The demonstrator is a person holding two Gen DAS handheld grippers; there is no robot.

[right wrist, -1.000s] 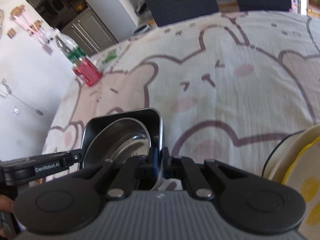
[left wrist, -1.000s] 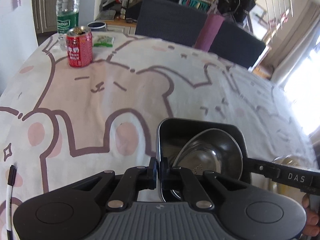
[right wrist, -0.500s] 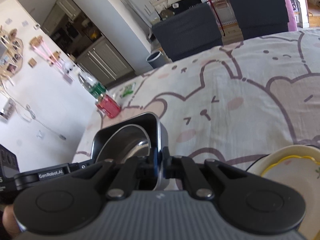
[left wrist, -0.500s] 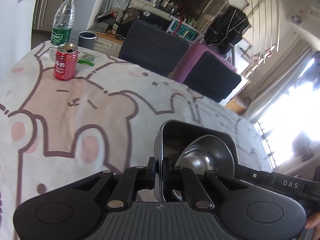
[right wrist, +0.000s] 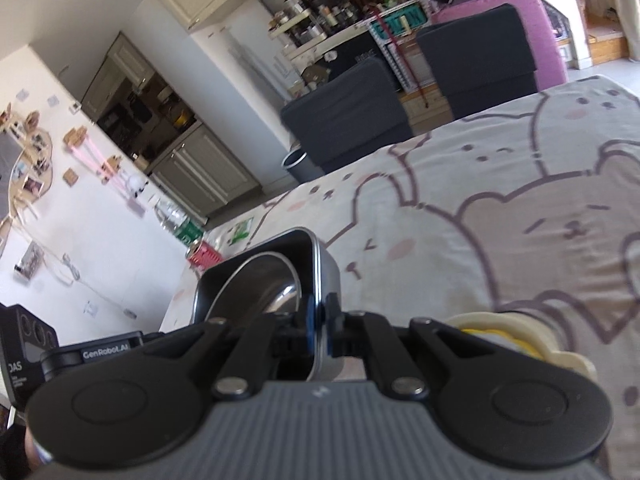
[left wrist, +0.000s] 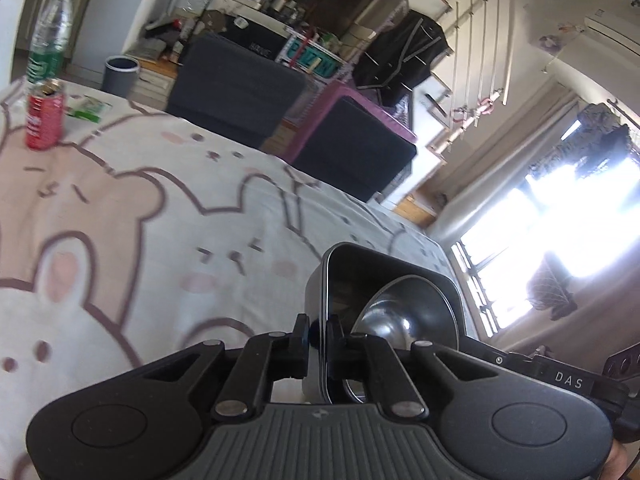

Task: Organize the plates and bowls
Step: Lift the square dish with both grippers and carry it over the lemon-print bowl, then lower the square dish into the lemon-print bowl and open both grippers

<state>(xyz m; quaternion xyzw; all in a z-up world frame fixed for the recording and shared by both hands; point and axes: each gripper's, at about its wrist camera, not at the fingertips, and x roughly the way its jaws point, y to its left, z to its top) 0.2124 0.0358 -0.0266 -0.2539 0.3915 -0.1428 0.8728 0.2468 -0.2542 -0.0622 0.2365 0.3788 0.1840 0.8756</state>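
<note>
You have both grippers pinching opposite walls of the square black dish [left wrist: 384, 276]: the left gripper [left wrist: 318, 334] is clamped on its left wall, the right gripper [right wrist: 319, 326] on its right wall, each pair of pads pressed tight against the thin rim. The steel bowl [left wrist: 404, 312] lies tilted inside the dish, leaning toward the right gripper's side. The dish hangs above the bear-print tablecloth [left wrist: 160, 220], not touching it, and both grippers point down and forward at a slant. Ahead of you the cloth is bare and wide; the red can [left wrist: 44, 114] and the water bottle [left wrist: 48, 40] stand far off at the left corner with a small green packet [left wrist: 88, 106] beside them. Just right of the right gripper sits the cream plate with yellow edging [right wrist: 520, 340], mostly hidden behind the gripper body. The dish's near wall and underside are hidden, and the far table edge meets two dark chairs [left wrist: 236, 88].
</note>
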